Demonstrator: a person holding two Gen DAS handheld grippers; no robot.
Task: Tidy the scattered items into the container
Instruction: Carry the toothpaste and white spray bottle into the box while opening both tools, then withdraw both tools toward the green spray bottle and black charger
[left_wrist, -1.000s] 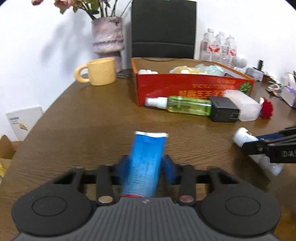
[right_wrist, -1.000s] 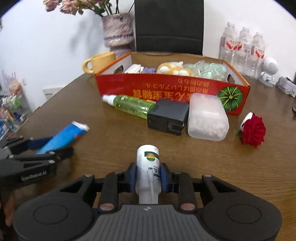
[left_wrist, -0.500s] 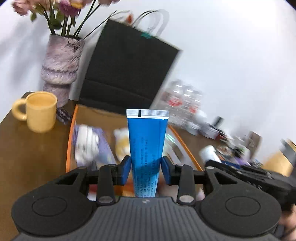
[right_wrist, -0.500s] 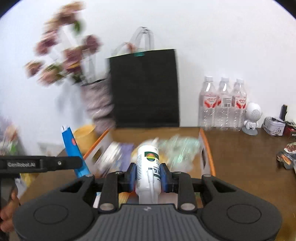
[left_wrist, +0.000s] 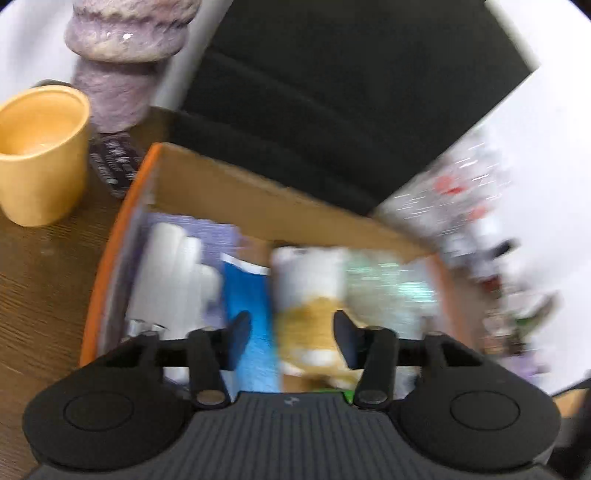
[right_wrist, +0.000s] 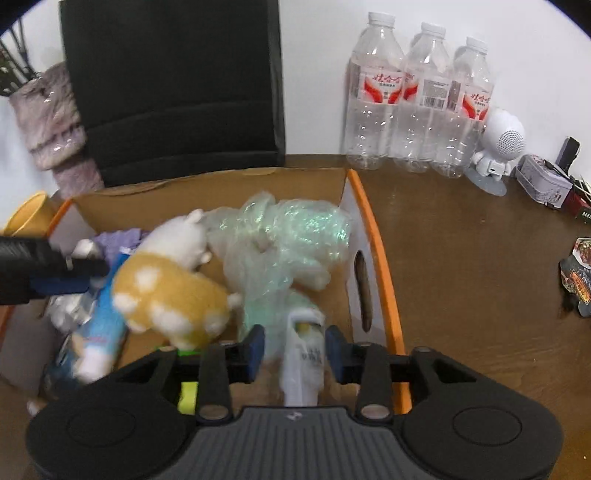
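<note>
Both hand-held grippers hang over the cardboard box (right_wrist: 373, 236) on the counter (right_wrist: 480, 258): the left hand-held gripper (left_wrist: 291, 334) has its fingers spread and released, the blue tube (left_wrist: 251, 314) lying in the box just beyond its left fingertip, beside the plush toy (right_wrist: 173, 284). The right hand-held gripper (right_wrist: 293, 349) is spread too, the white bottle (right_wrist: 303, 354) loose between its fingers, apart from both.

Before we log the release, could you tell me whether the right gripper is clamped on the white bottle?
No, the right gripper stands open, jaws clear of the white bottle.
</note>
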